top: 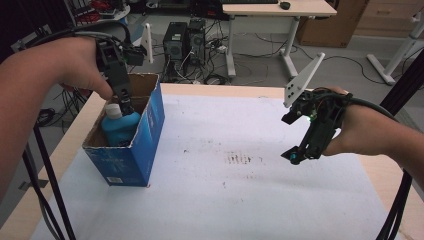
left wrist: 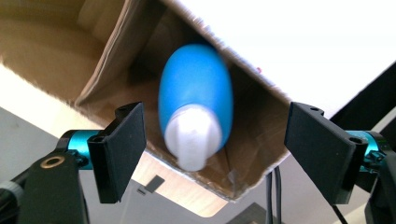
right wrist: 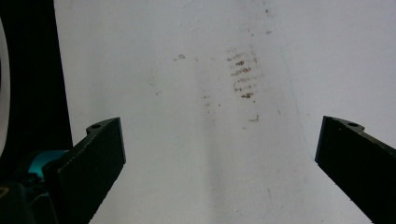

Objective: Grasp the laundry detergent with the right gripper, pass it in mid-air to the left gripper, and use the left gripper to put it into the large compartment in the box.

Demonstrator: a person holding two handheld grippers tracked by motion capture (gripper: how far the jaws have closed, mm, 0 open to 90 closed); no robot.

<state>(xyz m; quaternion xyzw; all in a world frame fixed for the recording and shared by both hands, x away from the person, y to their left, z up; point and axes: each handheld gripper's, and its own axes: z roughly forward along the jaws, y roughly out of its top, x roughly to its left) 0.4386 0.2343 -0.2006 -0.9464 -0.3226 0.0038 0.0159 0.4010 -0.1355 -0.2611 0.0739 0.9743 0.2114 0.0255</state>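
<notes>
A blue bottle (top: 121, 127) with a white cap (top: 113, 110) stands inside an open blue cardboard box (top: 132, 160) at the table's left. My left gripper (top: 125, 106) hangs over the box's mouth, just above the bottle. In the left gripper view the bottle (left wrist: 196, 100) and its cap (left wrist: 192, 137) lie below and between the jaws, which stand apart from it on both sides; that gripper (left wrist: 215, 154) is open. My right gripper (top: 296, 155) hovers over the white table cover at the right; its jaws (right wrist: 219, 163) stand wide with nothing between them.
The white cover (top: 240, 200) has a patch of brown smudges (top: 241, 159) near its middle. The wooden table edge (top: 70, 135) runs along the left of the box. Beyond the far edge, computer towers (top: 182, 45) and cables sit on the floor beneath a desk.
</notes>
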